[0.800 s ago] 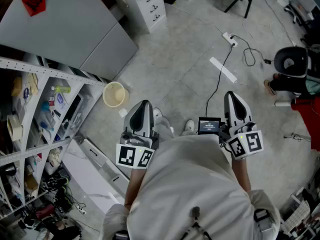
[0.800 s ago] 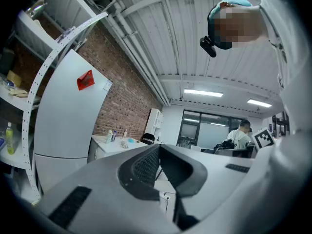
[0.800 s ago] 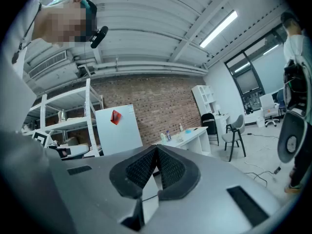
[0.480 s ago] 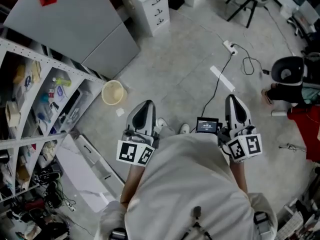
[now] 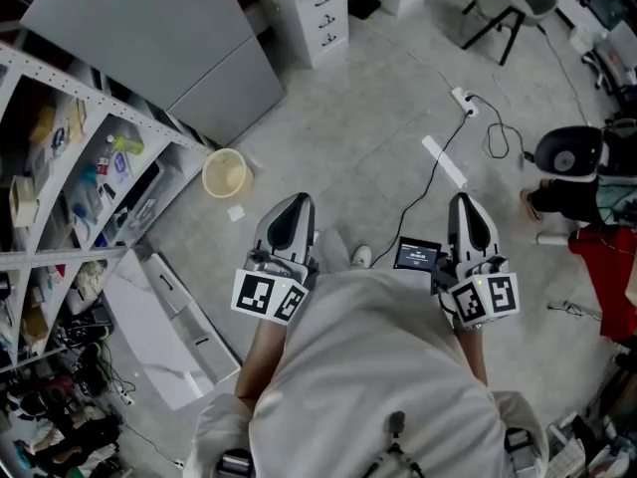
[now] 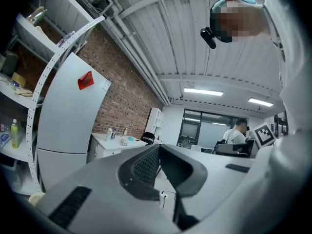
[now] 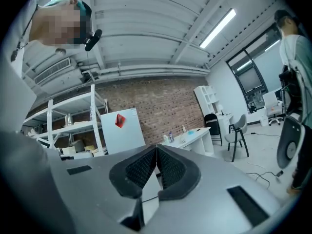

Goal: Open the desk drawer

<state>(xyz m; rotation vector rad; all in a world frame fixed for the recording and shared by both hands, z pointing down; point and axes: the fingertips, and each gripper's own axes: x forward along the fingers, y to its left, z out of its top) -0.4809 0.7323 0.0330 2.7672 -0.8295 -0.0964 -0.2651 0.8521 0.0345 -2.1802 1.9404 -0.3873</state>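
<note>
Farther right than before, drawer unit [image 5: 320, 10].

— The left gripper [image 5: 293, 209] and right gripper [image 5: 468, 207] are looking like matt grey plastic, aren't they?
— Yes, and the pads [image 7: 141, 167] are showing a dark, finely ribbed face.
— The floor [image 5: 368, 127] is reading as smooth bare concrete.
— The wall [image 7: 161, 106] is showing rough brick, and the shirt [image 5: 378, 366] is looking like soft pale cloth.
</note>
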